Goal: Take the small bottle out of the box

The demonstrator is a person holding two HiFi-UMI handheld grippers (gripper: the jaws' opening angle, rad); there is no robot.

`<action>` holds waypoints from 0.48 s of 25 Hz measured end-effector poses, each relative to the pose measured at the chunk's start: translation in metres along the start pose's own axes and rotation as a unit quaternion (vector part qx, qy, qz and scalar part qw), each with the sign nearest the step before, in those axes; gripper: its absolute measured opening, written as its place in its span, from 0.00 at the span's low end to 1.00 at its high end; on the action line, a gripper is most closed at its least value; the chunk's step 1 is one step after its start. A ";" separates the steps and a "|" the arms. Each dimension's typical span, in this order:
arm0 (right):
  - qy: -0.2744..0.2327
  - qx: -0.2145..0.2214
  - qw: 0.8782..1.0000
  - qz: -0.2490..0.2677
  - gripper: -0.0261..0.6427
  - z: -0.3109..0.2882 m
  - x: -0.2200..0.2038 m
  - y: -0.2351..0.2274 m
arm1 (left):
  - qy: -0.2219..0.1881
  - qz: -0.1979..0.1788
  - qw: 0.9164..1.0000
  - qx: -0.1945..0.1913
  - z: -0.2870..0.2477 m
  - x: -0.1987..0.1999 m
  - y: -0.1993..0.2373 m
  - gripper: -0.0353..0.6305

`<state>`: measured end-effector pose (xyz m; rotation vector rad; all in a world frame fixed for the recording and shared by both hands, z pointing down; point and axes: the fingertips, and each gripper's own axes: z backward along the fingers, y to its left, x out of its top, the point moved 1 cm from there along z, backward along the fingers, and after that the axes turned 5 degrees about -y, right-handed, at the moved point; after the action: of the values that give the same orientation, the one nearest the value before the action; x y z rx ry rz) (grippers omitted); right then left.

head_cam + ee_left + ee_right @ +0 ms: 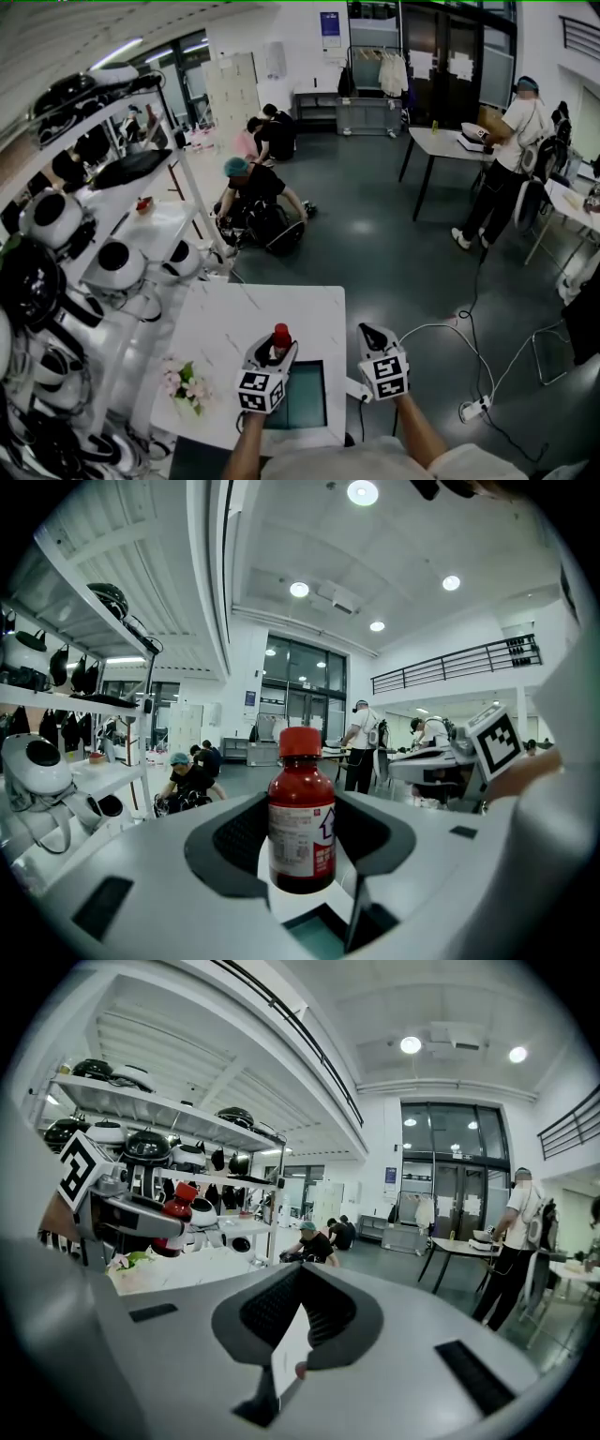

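A small red bottle point(281, 335) with a red cap and a white label stands upright between the pads of my left gripper point(279, 349), which is shut on it. It hangs just above the open box point(324, 398) with the teal inside, at the table's near edge. The left gripper view shows the bottle point(301, 822) held at its lower half, with the box point(314, 937) below. My right gripper point(372, 332) hovers at the box's right side. In its own view the right gripper point(292, 1335) is closed on a thin white flap point(286, 1349), seemingly the box's, and the bottle point(172, 1218) shows at the left.
The box rests on a white table point(225, 319) with a small bunch of flowers point(186, 382) at its left. Shelves with helmets point(56, 244) stand further left. People crouch on the floor point(253, 197) beyond. A cable and power strip point(475, 408) lie at the right.
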<state>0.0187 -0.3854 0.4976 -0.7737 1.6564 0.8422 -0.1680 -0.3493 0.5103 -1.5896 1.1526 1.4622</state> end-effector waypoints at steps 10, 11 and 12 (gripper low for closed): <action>0.001 0.007 1.000 0.004 0.07 -0.005 0.000 0.011 | 0.006 -0.004 1.000 -0.001 0.004 -0.004 0.003 0.40; 0.002 0.008 1.000 0.005 0.07 -0.005 -0.001 0.012 | 0.007 -0.004 1.000 -0.001 0.004 -0.005 0.003 0.40; 0.002 0.009 1.000 0.005 0.07 -0.004 -0.002 0.012 | 0.008 -0.004 1.000 -0.001 0.003 -0.005 0.002 0.40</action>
<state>0.0070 -0.3827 0.5018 -0.7559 1.6714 0.8323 -0.1714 -0.3464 0.5153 -1.6069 1.1531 1.4486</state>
